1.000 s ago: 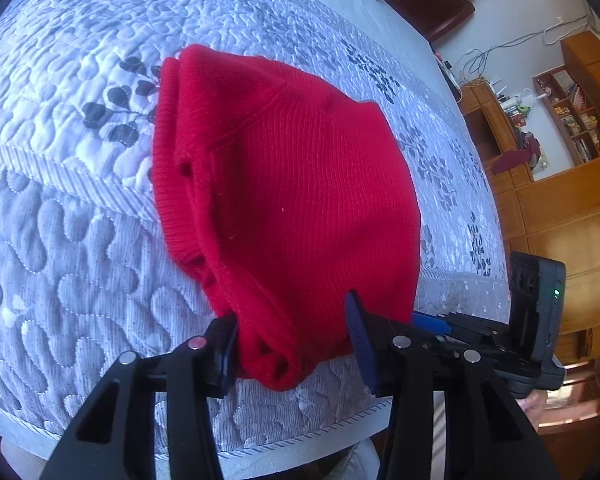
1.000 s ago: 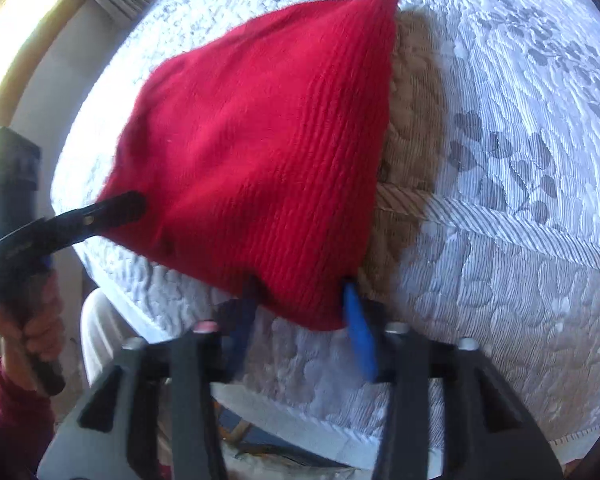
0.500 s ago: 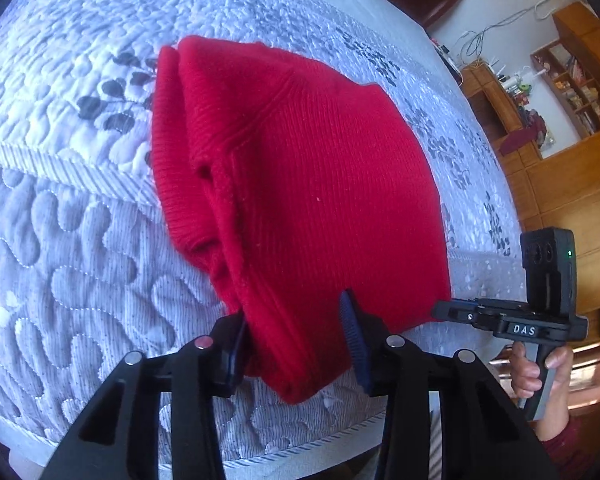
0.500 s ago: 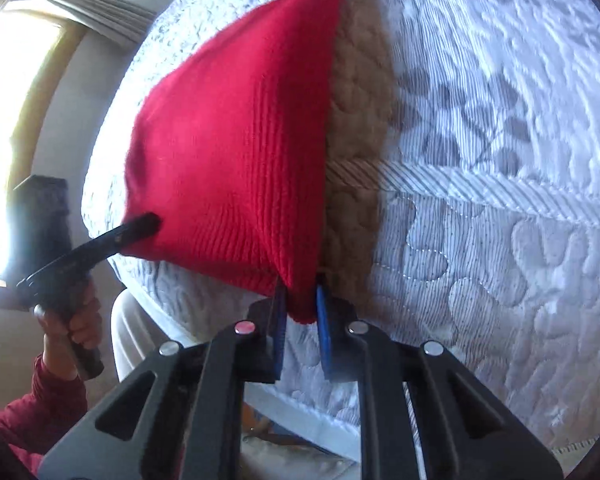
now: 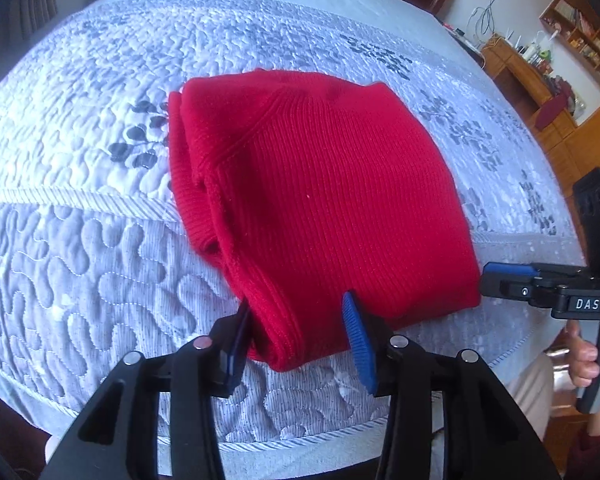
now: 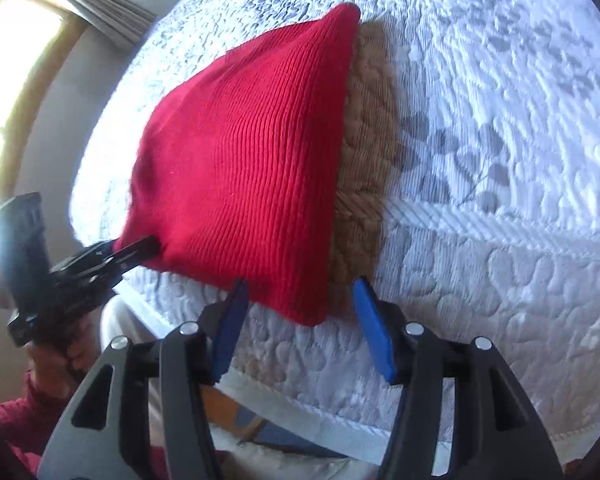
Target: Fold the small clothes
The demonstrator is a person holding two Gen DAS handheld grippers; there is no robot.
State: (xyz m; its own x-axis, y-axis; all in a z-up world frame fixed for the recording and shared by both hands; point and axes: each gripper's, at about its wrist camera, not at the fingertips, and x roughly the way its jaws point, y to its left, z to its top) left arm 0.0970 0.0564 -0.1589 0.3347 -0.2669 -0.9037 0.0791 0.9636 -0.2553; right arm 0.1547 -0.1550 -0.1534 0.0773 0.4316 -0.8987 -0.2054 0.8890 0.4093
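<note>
Where quilted, ribbed red knit point(image 5: 332, 200) lies folded.

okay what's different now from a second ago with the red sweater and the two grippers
The right gripper, pinched shut on the red sweater's near corner half a second ago, is opening and has let it go. The left gripper stays around the other corner. The sweater stays folded on the quilt.

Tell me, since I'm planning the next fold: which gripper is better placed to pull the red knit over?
Left, probably. The left gripper straddles the red knit's near corner, while the right gripper's jaws are opening off its corner.
</note>
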